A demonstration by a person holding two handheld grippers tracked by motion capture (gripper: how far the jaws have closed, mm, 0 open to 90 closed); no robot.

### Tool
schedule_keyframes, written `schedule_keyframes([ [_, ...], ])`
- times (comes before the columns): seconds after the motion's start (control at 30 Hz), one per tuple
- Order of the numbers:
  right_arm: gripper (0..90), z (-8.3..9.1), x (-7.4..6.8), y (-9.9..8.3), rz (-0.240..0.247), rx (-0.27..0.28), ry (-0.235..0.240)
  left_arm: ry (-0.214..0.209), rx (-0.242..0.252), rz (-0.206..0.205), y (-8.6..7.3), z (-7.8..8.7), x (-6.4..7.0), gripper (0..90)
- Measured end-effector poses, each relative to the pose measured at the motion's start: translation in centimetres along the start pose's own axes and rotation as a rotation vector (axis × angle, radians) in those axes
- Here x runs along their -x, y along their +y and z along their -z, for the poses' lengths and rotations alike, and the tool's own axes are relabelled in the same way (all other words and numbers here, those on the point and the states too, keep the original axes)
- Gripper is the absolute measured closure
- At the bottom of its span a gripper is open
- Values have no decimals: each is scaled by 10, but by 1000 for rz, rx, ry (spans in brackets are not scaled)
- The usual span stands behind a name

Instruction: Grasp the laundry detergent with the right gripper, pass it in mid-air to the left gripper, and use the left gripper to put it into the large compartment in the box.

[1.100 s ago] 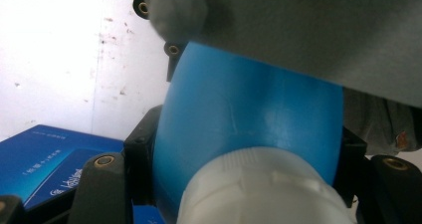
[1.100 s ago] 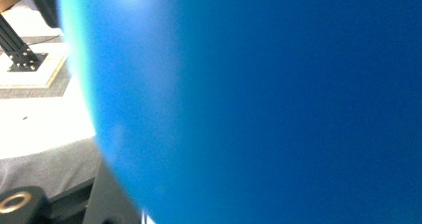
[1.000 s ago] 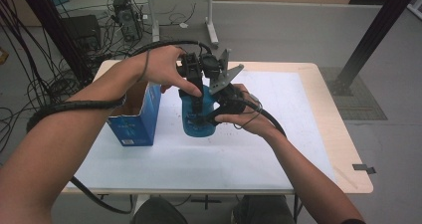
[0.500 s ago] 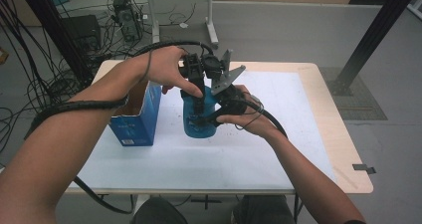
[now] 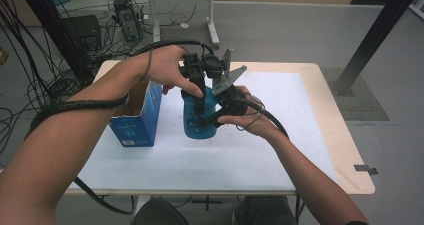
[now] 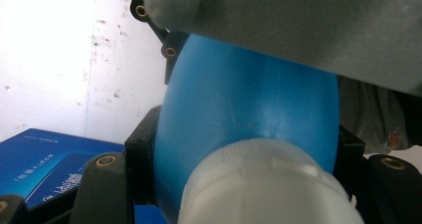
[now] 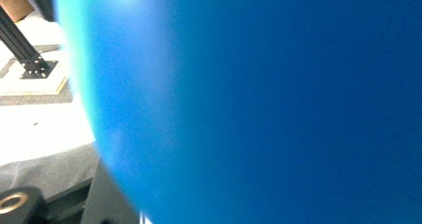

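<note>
A blue plastic bottle point(image 5: 200, 122) with a white cap point(image 6: 268, 184) stands on the white-topped table point(image 5: 300, 140), near its middle. My left gripper point(image 5: 197, 92) comes down from above and is shut on the bottle's shoulder; in the left gripper view its black jaws flank the blue body point(image 6: 249, 99) just past the cap. My right gripper point(image 5: 216, 116) reaches in from the right and is shut on the bottle's side. The blue wall point(image 7: 259, 104) sits right against the right gripper's camera, with one black jaw at the lower left.
An open blue carton point(image 5: 137, 117) stands just left of the bottle, also at the lower left in the left gripper view point(image 6: 45, 159). Thick black cables trail from both grippers. Desks, cables and a black post stand on the floor beyond the table.
</note>
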State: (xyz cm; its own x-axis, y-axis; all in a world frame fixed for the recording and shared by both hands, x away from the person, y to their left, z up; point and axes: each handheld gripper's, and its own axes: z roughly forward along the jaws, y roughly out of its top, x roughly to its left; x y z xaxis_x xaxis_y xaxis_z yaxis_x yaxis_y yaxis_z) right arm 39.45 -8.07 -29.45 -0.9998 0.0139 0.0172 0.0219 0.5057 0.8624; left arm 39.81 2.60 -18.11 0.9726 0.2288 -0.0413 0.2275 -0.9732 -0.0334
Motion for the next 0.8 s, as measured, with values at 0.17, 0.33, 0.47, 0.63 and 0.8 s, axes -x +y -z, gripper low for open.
schedule_keyframes([
  [0.17, 420, -1, 0, 0, -2, -3, -1, -9, -3, 7, -1, 0, -1, 363],
  [0.33, 418, -1, 0, 0, 3, 2, 2, -10, -1, 9, -2, 0, -1, 363],
  [0.47, 418, -1, 0, 0, 4, 7, 4, -9, 0, 13, -2, 0, 0, 364],
  [0.63, 417, -2, 1, 0, 6, 9, 4, -9, 5, 14, -2, 0, -1, 364],
  [0.8, 416, -1, 1, 0, 9, 7, 0, -7, 7, 13, -2, -1, -1, 364],
])
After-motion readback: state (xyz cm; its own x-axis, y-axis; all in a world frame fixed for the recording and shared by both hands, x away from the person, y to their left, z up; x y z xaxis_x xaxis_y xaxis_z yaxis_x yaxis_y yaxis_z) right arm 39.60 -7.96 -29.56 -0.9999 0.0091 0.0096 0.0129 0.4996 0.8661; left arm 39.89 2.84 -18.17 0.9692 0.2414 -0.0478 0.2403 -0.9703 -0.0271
